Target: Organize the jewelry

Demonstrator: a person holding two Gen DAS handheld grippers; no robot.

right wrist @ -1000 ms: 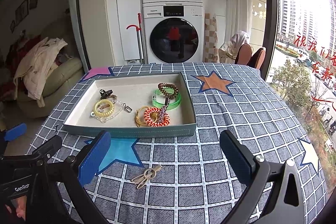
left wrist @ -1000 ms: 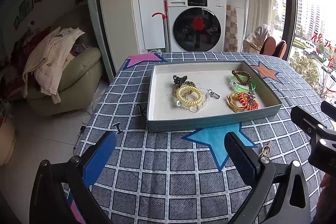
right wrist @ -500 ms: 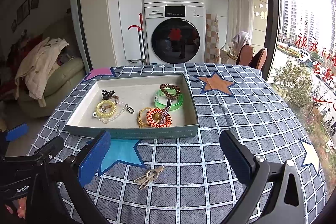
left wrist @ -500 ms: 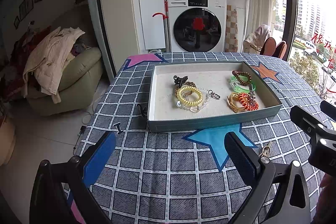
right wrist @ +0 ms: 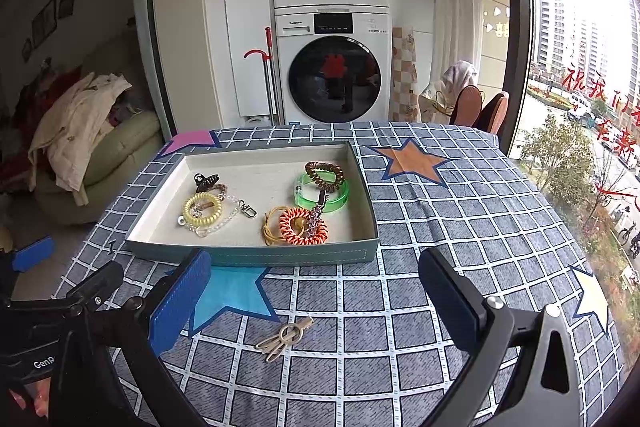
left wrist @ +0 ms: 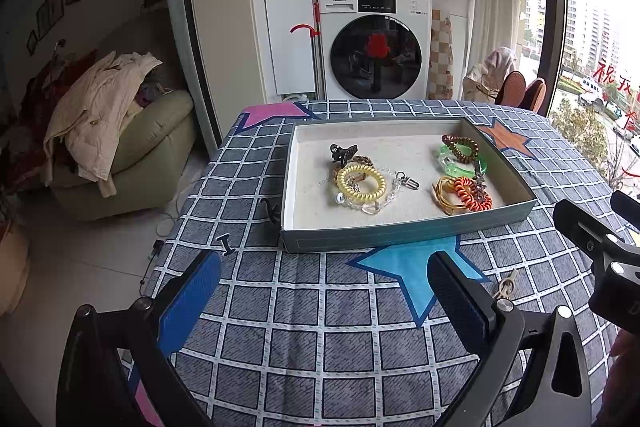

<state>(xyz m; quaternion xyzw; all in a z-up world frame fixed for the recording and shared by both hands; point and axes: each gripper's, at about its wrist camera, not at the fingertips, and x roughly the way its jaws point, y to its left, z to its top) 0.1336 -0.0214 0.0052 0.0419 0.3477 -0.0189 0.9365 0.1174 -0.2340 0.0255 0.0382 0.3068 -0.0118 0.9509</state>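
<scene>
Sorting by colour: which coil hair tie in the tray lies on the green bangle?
The brown coil tie, resting on the green bangle; the yellow and orange coils lie elsewhere.

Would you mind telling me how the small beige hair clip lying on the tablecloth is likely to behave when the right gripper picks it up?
The beige hair clip looks thin and flat against the tablecloth, so the fingers may struggle to get under it. It seems stiff and light, so it will probably slide or pivot if nudged. The right gripper is open, its jaws spread far wider than the clip.

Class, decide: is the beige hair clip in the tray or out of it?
Out. The beige hair clip lies on the checked tablecloth, in front of the tray.
</scene>
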